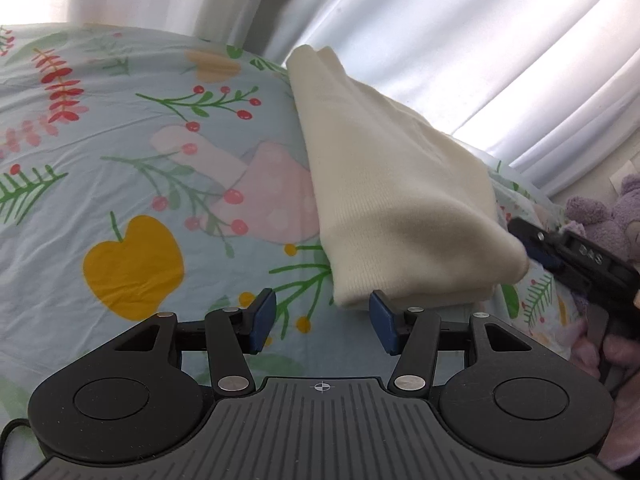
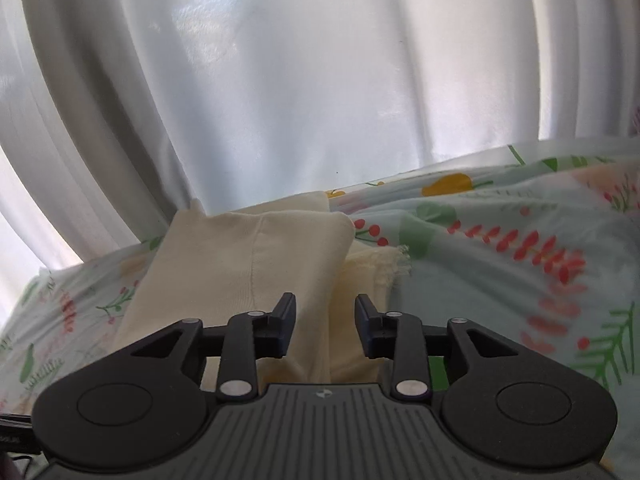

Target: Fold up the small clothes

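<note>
A cream knitted garment point(image 1: 392, 184) lies folded into a long thick bundle on the floral bedsheet point(image 1: 120, 160). My left gripper point(image 1: 322, 322) is open and empty, its right pad close to the bundle's near end. In the left wrist view the right gripper point(image 1: 540, 252) reaches in from the right and touches the bundle's right corner. In the right wrist view the right gripper point(image 2: 325, 320) is open just above the cream garment point(image 2: 248, 264), with nothing between its fingers. A paler yellow fringed cloth point(image 2: 376, 272) lies under the garment.
White curtains point(image 2: 300, 80) hang right behind the bed. A purple plush toy point(image 1: 608, 216) sits at the far right of the left wrist view. The sheet point(image 2: 520, 264) stretches to the right, wrinkled.
</note>
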Tool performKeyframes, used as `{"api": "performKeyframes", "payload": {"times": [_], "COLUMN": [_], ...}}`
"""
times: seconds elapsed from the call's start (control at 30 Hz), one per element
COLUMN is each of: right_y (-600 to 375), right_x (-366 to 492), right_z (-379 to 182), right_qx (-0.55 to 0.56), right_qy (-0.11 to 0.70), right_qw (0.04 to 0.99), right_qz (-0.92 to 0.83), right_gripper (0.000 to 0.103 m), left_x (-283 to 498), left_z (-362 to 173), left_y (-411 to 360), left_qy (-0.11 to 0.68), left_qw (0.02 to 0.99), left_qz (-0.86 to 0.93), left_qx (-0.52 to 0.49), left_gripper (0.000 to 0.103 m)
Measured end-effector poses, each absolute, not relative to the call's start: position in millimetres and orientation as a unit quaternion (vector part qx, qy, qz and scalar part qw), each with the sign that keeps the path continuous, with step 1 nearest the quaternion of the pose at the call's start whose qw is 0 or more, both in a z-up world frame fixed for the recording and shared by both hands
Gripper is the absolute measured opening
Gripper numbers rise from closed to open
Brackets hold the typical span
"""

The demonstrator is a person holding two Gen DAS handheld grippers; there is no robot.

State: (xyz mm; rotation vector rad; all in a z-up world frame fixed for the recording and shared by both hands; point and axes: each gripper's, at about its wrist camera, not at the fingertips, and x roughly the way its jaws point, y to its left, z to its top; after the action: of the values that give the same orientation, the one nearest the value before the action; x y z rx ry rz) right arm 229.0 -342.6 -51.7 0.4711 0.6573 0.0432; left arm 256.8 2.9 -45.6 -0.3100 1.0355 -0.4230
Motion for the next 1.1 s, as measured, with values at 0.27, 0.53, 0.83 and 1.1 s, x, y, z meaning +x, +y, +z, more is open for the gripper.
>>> {"api": "performKeyframes", "payload": {"times": [0.27,0.53,0.83,1.1], "right_y": [-339,-318,-322,-281], "right_x": [204,220,199,214], "right_z": [-81,-104,-93,-24], "right_qx": [0.412,0.442,0.338,0.155], "right_qy": [0.341,0.357,0.372,0.302], "right_qw": [0.841,0.821,0.864,0.940], "right_qz": [0.087,0.058,-0.004,0.041], "right_gripper": [0.060,0.008,0.022,0.026], "left_x": [269,254,267,299], "left_z": [-29,-41,-21,-11], "left_y": [-8,-27,-15,-46], "left_qy": [0.479,0.502,0.466,0.437], "left_qw": [0.838,0.819,0.863,0.874], "left_qz": [-0.204,-0.232,-0.170,-0.194], "left_qx": [-0.162,-0.150,-0.095,-0.081], "left_gripper": [0.059,0.059,0.059,0.060]}}
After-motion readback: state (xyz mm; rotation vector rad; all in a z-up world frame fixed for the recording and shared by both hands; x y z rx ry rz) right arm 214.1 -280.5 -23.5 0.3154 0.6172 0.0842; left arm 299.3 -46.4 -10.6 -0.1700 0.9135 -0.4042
